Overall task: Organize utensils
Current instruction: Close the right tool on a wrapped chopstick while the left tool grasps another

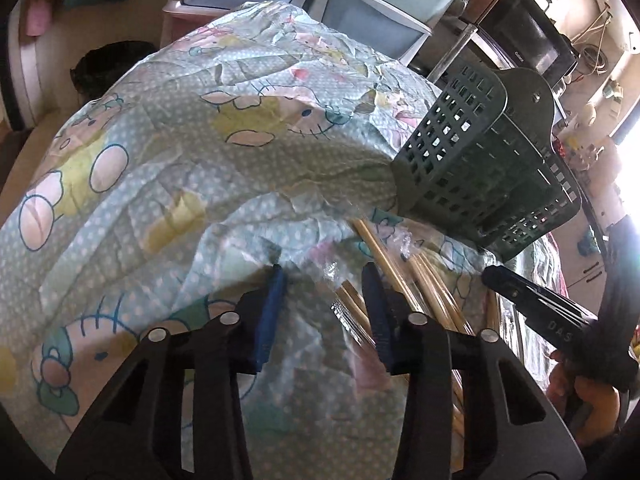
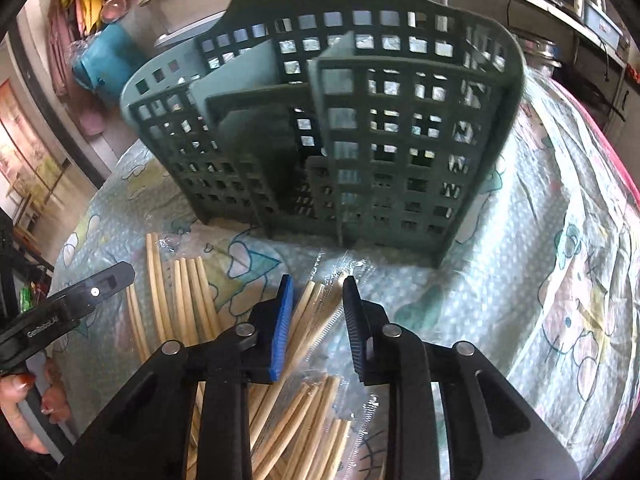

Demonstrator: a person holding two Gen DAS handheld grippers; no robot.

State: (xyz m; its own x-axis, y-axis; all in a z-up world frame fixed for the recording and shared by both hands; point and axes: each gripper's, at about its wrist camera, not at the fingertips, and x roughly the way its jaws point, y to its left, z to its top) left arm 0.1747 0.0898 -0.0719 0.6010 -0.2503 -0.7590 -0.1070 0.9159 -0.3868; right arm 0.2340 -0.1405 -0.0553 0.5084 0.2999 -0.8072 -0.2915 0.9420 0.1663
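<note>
A dark green perforated utensil caddy with several compartments stands on the table; in the left wrist view the caddy is at the right. Bamboo chopsticks lie loose in front of it, and more chopsticks sit in a clear plastic wrapper. My right gripper is open, its jaws narrowly set around the wrapped chopsticks' ends. My left gripper is open over the wrapper's edge, with chopsticks by its right finger. A finger of the other gripper shows at the right.
A pale blue cartoon-print tablecloth covers the rounded table, which drops away at the left. Plastic drawers and a black microwave stand behind it. A person's hand holds the left gripper's handle.
</note>
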